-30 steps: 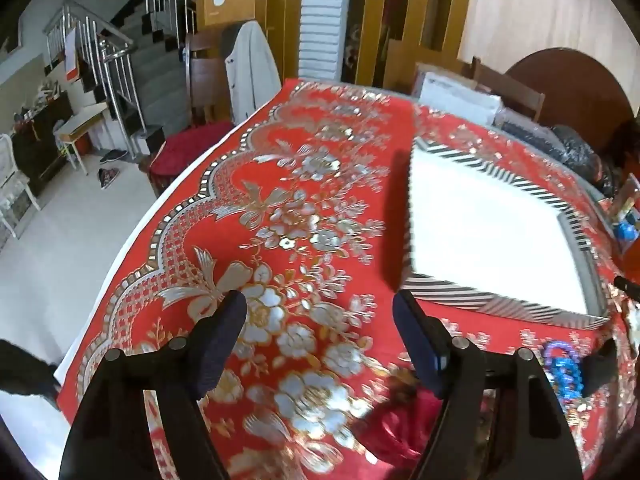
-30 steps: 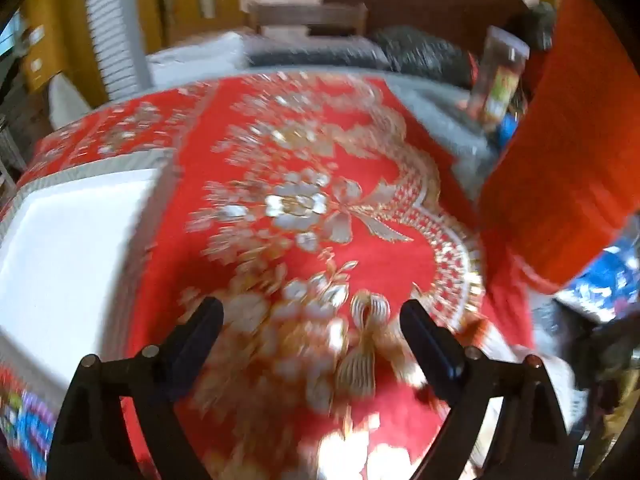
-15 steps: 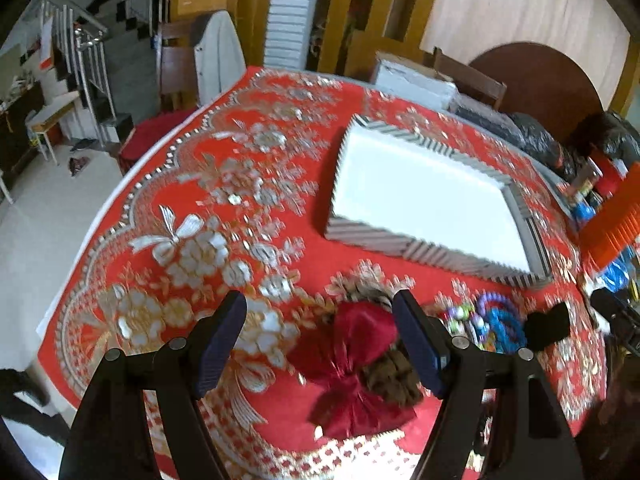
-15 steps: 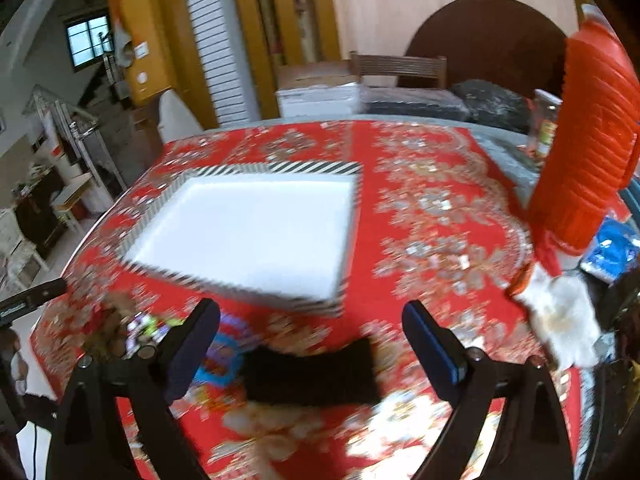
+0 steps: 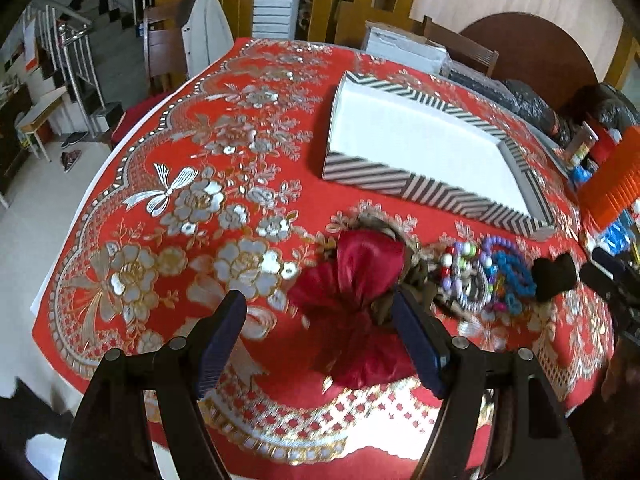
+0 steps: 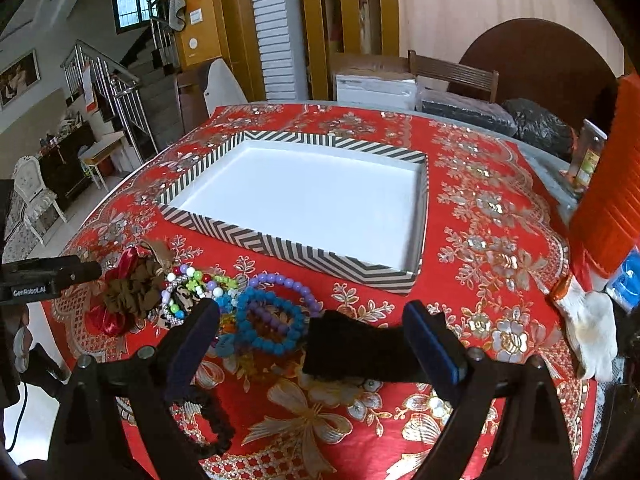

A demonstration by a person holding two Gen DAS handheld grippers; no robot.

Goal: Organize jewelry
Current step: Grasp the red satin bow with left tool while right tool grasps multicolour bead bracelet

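A round table is covered by a red tablecloth (image 6: 492, 216) patterned with gold and silver flowers. A shallow box (image 6: 296, 248) with a striped rim and a bare white floor is set near the middle of it, at about twelve o'clock in the right wrist view; nothing has been placed inside yet. The jewelry is heaped along the near edge of the cloth, just in front of the box.

In the left wrist view a red satin bow (image 5: 360, 292) lies at about six o'clock, between the spread fingers of the left gripper (image 5: 320, 332), which is wide open and holds nothing. A brown fabric scrunchie (image 6: 132, 284) is tucked against the bow. In the right wrist view a black cloth band (image 6: 352, 348) lies between the fingers of the right gripper (image 6: 312, 332), likewise wide open and empty. Beside the band sit a blue bead bracelet (image 6: 268, 320), a purple bead bracelet (image 6: 288, 284) and a mixed-colour bead bracelet (image 6: 192, 284), touching and partly overlapping.

The fabric pieces are judged light, soft and easily crushed, best pinched at the knot or thickest fold. The bracelets are judged light, loose and rolling, best taken across one strand of beads.
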